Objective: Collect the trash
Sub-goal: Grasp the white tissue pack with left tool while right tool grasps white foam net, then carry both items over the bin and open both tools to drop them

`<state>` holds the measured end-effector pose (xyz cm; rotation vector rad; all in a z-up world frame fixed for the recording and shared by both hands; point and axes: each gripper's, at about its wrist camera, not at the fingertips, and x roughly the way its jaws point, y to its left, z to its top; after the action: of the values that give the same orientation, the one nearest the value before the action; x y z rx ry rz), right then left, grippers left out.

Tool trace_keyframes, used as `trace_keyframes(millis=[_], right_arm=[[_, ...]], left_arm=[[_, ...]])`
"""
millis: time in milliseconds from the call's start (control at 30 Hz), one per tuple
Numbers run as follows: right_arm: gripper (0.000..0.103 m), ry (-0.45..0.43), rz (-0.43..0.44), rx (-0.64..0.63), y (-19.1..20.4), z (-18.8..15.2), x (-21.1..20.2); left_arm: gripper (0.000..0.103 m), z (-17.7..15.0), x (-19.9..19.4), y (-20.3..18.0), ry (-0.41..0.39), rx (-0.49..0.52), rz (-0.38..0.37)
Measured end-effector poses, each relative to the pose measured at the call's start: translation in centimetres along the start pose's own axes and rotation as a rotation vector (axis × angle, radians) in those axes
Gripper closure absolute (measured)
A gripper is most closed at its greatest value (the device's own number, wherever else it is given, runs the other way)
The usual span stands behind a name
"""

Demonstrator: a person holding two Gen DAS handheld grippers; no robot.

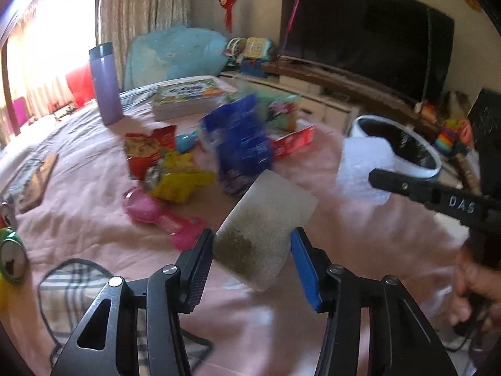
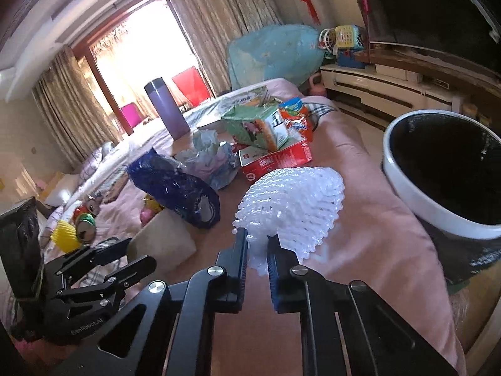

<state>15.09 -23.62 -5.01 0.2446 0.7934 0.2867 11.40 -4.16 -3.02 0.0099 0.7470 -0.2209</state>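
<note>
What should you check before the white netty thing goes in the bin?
1. Right gripper pinching the foam net: ok.
2. Trash bin open, black liner in place: ok.
3. Net above the bin opening: not ok, it hangs over the pink bedcover beside it.
4. Left gripper holding the sponge block: ok.
5. Room left inside the bin: cannot tell.

At the upper left of my left view a tall purple thermos bottle point(image 1: 105, 83) stands upright on the pink bedspread point(image 1: 94, 219), a stack of picture books point(image 1: 188, 98) beside it, a black flat television point(image 1: 366, 37) upper right.
</note>
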Motion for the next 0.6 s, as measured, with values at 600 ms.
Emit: trace_keyframes(millis=[600], right_arm=[[0.091, -0.1, -0.106, 0.089, -8.7, 3.0, -6.7]], left_arm=[[0.054, 6.9, 3.9, -6.5, -0.048, 0.097, -0.16]])
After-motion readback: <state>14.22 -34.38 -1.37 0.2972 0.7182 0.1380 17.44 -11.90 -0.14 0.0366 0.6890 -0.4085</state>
